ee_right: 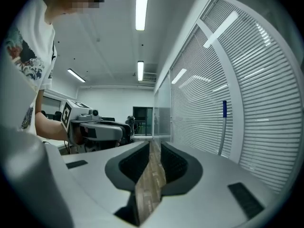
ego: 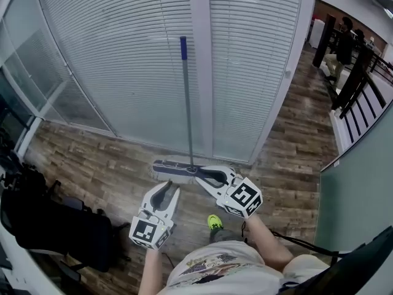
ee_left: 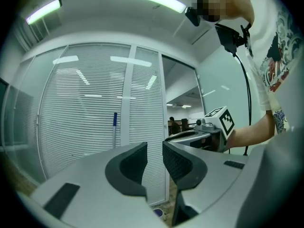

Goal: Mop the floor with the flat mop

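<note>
Head view shows the flat mop (ego: 186, 103) at the centre of the frame, its handle leaning on the blinds (ego: 123, 54) and its head on the wooden floor (ego: 295, 146). Just below it, the left gripper (ego: 166, 191) and the right gripper (ego: 204, 176) each have their jaws slightly apart with nothing between them. The step seems to be the reach for the mop. Next, both must close on the handle.

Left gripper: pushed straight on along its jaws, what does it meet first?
Probably the blind-covered glass wall: the left gripper has its open, empty jaws framing those slats dead ahead. The mop handle stands left of that line, so the gripper likely passes beside it, though depth is hard to judge.
</note>
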The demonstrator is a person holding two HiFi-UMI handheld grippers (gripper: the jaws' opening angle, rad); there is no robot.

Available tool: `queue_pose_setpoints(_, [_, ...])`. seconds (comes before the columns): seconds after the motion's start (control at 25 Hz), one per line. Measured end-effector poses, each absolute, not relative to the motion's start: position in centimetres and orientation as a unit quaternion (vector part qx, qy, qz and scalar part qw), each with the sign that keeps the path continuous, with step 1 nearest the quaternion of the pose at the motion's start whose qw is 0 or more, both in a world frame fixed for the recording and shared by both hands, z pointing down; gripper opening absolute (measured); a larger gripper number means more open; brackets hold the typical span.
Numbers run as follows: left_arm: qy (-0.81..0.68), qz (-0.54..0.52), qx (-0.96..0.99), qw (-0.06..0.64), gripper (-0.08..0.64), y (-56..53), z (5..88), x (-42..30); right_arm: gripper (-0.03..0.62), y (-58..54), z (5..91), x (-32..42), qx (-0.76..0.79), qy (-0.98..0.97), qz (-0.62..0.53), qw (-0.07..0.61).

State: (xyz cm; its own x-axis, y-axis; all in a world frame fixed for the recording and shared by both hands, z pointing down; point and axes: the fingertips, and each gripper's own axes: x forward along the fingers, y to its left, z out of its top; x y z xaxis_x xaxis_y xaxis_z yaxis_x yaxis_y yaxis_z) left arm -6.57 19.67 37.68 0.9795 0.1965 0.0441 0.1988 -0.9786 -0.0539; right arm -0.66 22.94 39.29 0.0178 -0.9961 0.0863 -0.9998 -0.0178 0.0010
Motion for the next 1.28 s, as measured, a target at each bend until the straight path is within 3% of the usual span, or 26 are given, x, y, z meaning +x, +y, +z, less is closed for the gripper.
queue_pose_setpoints(0.16, [-0.102, -0.024, -0.994, 0.03, 0.085, 18.6, 37.5, -0.7, 0.061, 21.6, 38.9, 4.5, 0.711, -0.701, 0.033, 0.029])
queue_pose_setpoints(0.32, [-0.093, -0.031, -0.995, 0.036, 0.14, 17.1, 38.4, 4.0, 0.073, 20.2, 40.1, 9.0, 0.711, -0.702, 0.045, 0.019])
queue_pose_setpoints(0.64, [-0.077, -0.052, -0.995, 0.028, 0.147, 13.5, 39.0, 12.4, 0.107, 16.1, 41.1, 17.1, 0.698, -0.713, 0.058, 0.011])
queue_pose_setpoints(1.28, [-0.085, -0.047, -0.995, -0.003, 0.147, 7.8, 40.8, 20.7, 0.107, 9.1, 42.6, 25.6, 0.716, -0.694, 0.066, 0.021])
